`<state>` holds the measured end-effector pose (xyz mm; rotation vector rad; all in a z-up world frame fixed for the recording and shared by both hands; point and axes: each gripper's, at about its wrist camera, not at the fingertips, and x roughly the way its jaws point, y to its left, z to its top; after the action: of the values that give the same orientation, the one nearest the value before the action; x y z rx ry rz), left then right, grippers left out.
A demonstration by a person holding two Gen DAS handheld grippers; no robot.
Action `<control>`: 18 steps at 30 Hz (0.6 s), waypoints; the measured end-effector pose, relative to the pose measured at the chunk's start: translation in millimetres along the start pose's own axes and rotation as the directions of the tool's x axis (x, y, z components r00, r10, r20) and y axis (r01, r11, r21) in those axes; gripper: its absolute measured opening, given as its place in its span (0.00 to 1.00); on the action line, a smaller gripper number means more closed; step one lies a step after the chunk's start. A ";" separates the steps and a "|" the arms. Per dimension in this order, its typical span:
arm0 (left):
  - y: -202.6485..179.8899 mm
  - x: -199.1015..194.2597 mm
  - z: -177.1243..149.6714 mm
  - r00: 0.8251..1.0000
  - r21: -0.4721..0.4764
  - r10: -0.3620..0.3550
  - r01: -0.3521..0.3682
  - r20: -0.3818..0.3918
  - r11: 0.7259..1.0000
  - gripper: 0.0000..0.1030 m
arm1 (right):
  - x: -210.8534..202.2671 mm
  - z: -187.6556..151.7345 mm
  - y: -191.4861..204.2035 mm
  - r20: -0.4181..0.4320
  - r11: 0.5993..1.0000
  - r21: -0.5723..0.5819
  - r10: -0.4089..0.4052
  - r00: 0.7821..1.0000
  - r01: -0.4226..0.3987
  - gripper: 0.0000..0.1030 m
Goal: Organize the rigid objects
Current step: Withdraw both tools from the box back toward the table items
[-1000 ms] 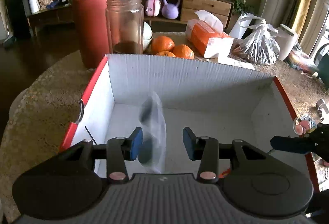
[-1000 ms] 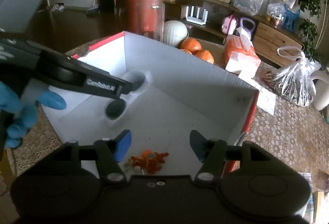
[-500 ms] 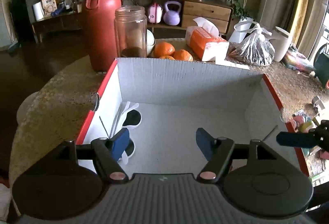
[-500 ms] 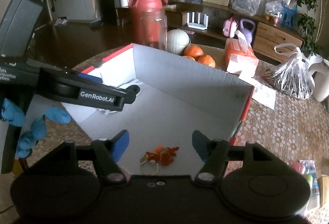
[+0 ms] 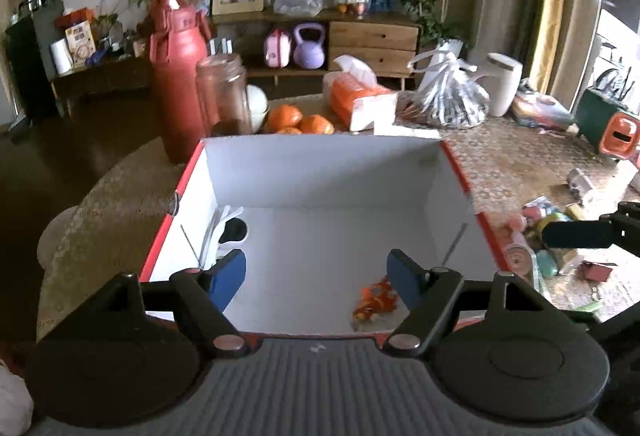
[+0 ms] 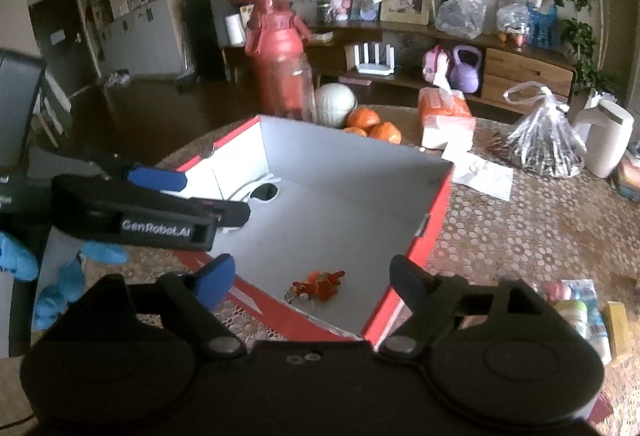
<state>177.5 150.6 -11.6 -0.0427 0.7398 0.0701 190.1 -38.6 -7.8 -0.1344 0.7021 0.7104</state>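
Both tongs stand apart with nothing between the pads. The left tongs (image 5: 316, 278) and the right tongs (image 6: 308, 286) have just been opening, and each hangs over the near edge of the red-and-white box (image 5: 320, 176) on the worktop (image 6: 520, 220).

Two of the task's things already lie inside the box. The packet with dark round shapes (image 5: 230, 232) leans in the far left corner against the left wall. The small orange toy (image 6: 318, 286) lies on the box floor near the near right corner, with what looks like a ring attached to it, though that part is too small to be sure of. More small items (image 5: 536, 228) are scattered on the worktop to the right of the box, so the sorting is probably not finished.

The risks from here come mostly from crowding. The two tongs are close together over one box, and if both swing right toward the loose items they could knock into each other. A low sweep across the near wall could catch the cardboard rim and drag or tip the light box, spilling what is in it. The packet stands on edge and could slump flat if the box is jolted. The tall red bottle (image 5: 178, 84) and the glass jar (image 5: 224, 94) stand just beyond the far left corner, so a shove on the box toward them could topple the jar. The scattered items are small, and a rushed pinch may slip off them.
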 end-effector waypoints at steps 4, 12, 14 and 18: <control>-12.4 -16.1 0.4 1.000 0.007 -0.018 0.018 0.021 1.000 0.76 | -20.6 -3.5 -7.3 0.033 1.000 0.029 0.001 0.999 -0.002 0.95; -41.2 -35.8 -2.3 0.998 0.029 -0.062 0.061 0.030 0.998 0.83 | -57.7 -18.3 -30.4 0.077 0.997 0.076 -0.012 0.997 0.006 0.99; -47.5 -38.4 -4.7 0.997 0.033 -0.078 0.077 0.028 0.996 0.83 | -69.5 -23.9 -37.0 0.090 0.997 0.077 -0.020 0.996 0.013 1.00; -62.9 -41.9 -9.2 0.994 0.058 -0.105 0.103 0.033 0.993 0.99 | -91.9 -37.8 -52.4 0.104 0.996 0.082 -0.056 0.993 0.047 1.00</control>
<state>145.5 85.3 10.8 -0.0260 0.7024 -0.0493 153.2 -142.1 15.3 -0.0415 0.6216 0.6346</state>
